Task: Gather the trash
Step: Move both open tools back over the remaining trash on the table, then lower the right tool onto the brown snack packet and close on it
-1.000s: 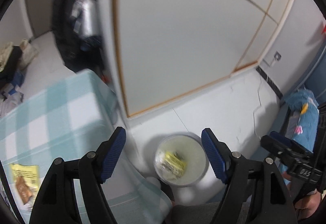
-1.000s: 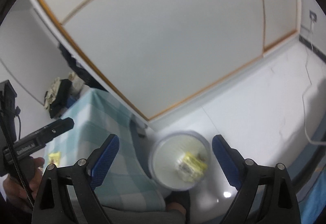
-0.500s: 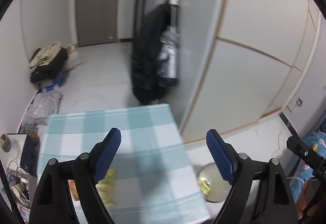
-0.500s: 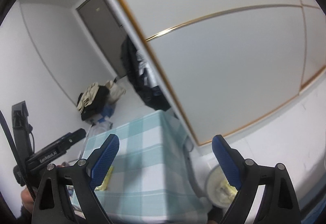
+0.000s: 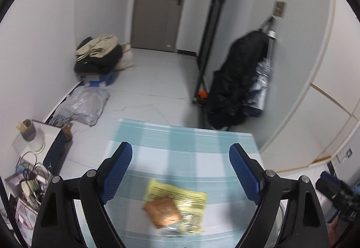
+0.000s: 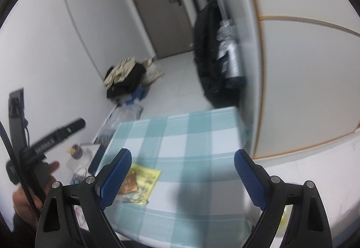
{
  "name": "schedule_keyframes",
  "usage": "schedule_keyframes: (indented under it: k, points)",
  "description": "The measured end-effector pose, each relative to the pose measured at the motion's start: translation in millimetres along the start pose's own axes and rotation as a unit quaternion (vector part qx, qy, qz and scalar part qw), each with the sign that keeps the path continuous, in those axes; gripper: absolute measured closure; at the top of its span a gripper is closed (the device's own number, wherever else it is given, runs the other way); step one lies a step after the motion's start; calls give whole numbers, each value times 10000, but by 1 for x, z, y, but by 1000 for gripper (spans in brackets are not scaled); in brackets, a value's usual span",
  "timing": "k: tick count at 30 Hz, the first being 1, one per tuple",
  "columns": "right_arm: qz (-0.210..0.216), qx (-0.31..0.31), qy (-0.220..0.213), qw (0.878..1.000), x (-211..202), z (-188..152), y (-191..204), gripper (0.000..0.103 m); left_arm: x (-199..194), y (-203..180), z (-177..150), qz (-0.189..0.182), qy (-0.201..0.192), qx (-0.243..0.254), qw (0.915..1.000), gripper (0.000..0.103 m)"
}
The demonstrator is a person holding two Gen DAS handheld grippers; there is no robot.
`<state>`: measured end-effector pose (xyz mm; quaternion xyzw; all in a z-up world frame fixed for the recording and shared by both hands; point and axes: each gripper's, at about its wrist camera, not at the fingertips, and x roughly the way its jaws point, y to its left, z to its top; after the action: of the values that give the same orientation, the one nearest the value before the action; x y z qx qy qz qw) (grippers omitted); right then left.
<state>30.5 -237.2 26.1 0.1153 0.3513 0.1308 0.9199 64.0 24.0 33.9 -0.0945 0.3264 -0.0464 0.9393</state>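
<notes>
A yellow snack wrapper [image 5: 180, 197] with a brown piece showing through it lies on the table's teal checked cloth [image 5: 184, 142]. My left gripper [image 5: 181, 171] hovers above it, open wide, with nothing between its blue pads [image 5: 117, 171]. In the right wrist view the same wrapper [image 6: 144, 180] lies just beside the left pad [image 6: 114, 178] of my right gripper [image 6: 182, 178], which is open and empty over the cloth. The hand-held left gripper [image 6: 51, 137] shows at that view's left edge. A sliver of the white floor bin [image 6: 284, 216] peeks behind the right finger.
A black coat [image 5: 236, 81] hangs on the wall beyond the table. A pile of clothes and bags [image 5: 99, 56] sits by the door. A grey plastic bag [image 5: 83, 106], a jar [image 5: 33, 137] and cables crowd the floor left of the table.
Both views swung up from the white floor bin to the checked table. The yellow wrapper now lies under the left gripper. The left jaws stand slightly wider.
</notes>
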Motion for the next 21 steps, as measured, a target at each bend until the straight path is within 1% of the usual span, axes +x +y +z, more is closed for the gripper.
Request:
schedule_keyframes:
  k: [3, 5, 7, 12, 13, 14, 15, 16, 18, 21]
  points:
    - [60, -258, 263, 9993, 26, -4, 24, 10, 0, 25, -1, -4, -4, -297, 9996, 17]
    - [62, -462, 508, 9976, 49, -10, 42, 10, 3, 42, -2, 72, 41, -451, 9989, 17]
    - [135, -596, 664, 9959, 66, -15, 54, 11, 6, 52, -2, 121, 95, -566, 9983, 17]
    - [174, -1048, 1154, 9876, 114, -35, 90, 11, 11, 82, -2, 268, 262, -950, 9948, 17]
    - [204, -1126, 1280, 9852, 124, -40, 97, 11, 11, 89, -3, 303, 285, -1037, 9937, 17]
    - [226, -1232, 1535, 9802, 139, -47, 106, 12, 11, 97, -3, 291, 317, -1151, 9924, 17]
    - [239, -1291, 1675, 9771, 148, -53, 112, 13, 11, 102, -4, 282, 346, -1250, 9911, 17]
    - [264, -1330, 1734, 9755, 153, -57, 116, 13, 12, 109, -4, 267, 397, -1375, 9894, 17]
    - [255, -1548, 1958, 9680, 171, -69, 130, 13, 13, 119, -4, 199, 509, -1607, 9855, 17]
    - [193, -1816, 2150, 9594, 188, -82, 146, 13, 11, 127, -3, 159, 502, -1737, 9834, 17]
